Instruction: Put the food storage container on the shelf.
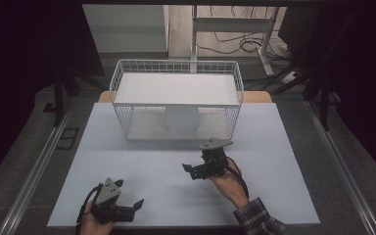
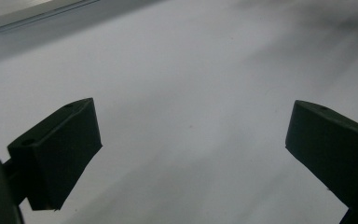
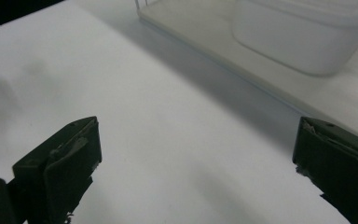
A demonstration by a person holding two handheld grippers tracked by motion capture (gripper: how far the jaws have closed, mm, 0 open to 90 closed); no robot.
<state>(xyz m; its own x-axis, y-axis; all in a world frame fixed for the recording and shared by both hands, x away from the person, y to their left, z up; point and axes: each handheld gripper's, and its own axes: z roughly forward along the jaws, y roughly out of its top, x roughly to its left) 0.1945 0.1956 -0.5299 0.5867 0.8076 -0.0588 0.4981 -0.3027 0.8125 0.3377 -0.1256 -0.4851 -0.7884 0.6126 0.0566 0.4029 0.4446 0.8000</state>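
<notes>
A white wire basket [image 1: 118,83] with a flat white shelf across its top stands at the back of the white table mat [image 1: 142,166]. Under the shelf sits a white round tub [image 1: 181,120], seen close in the right gripper view as the tub [image 3: 303,37] on the basket's floor [image 3: 200,42]. My right gripper [image 1: 195,160] is just in front of the basket and points left. Its jaws stand wide apart over bare mat in the right gripper view [image 3: 196,144]. My left gripper [image 1: 129,192] rests near the front left of the mat, open with nothing between its jaws [image 2: 191,135].
Metal rails [image 1: 39,169] run along both sides of the table, and one rail [image 2: 28,11] crosses the top corner of the left gripper view. Behind the table are a white desk frame [image 1: 235,24] and cables on the floor. A plaid sleeve [image 1: 257,218] enters at the bottom right.
</notes>
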